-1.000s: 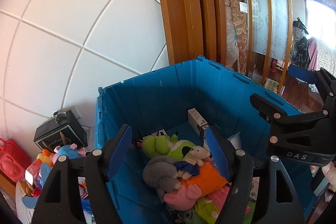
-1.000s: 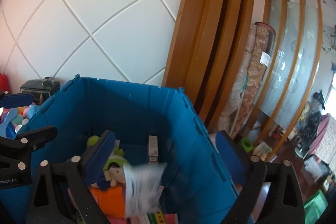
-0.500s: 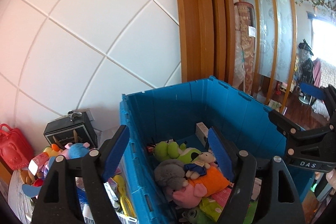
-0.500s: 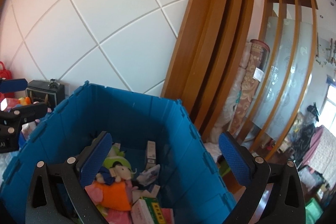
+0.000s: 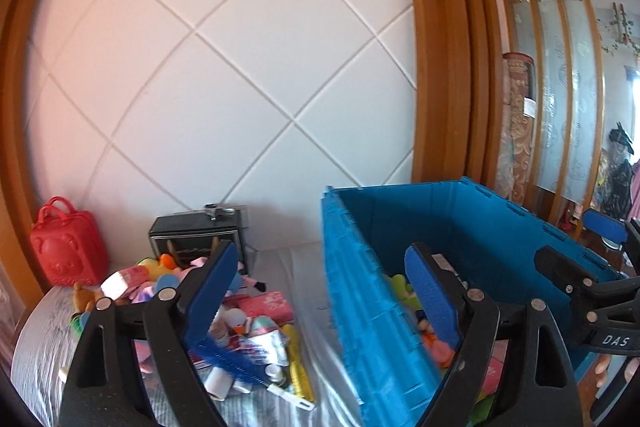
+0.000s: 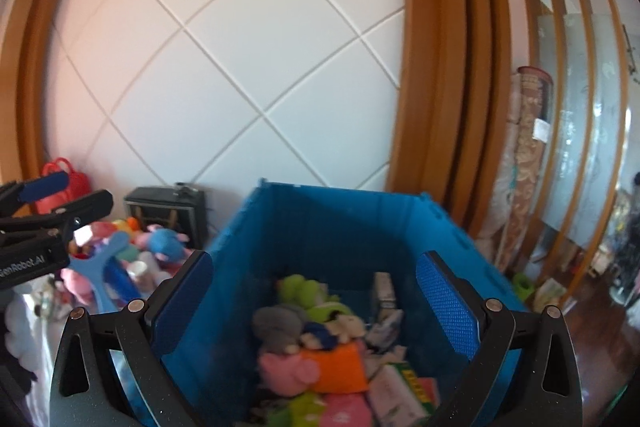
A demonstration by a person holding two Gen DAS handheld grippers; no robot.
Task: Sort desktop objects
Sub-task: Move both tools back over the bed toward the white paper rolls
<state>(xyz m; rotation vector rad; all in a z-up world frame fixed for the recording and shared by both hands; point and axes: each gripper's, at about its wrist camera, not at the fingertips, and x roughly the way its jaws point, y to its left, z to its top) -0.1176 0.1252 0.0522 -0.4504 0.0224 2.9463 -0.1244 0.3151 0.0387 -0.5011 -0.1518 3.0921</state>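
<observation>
A blue plastic crate (image 5: 460,227) stands on the table, holding plush toys and small boxes: a green plush (image 6: 304,291), a grey plush (image 6: 280,327) and an orange one (image 6: 336,367). Left of the crate lies a pile of toys and packets (image 5: 248,315) with a blue brush (image 5: 232,359) at its front. My left gripper (image 5: 320,259) hangs near the crate's left wall; its jaws are opening and hold nothing. My right gripper (image 6: 314,261) is open and empty above the crate. Each gripper shows at the edge of the other's view: right gripper (image 5: 592,267), left gripper (image 6: 52,203).
A red bear-shaped bag (image 5: 68,251) and a black box (image 5: 196,239) stand against the white panelled wall behind the pile. A grey cloth (image 5: 40,347) covers the table. A wooden door frame (image 5: 440,67), a rolled carpet (image 5: 520,127) and a glass partition lie to the right.
Both views have swung left, bringing the pile beside the crate into sight. The left jaws have spread wider. A white packet that was dropping past the right jaws now lies in the crate.
</observation>
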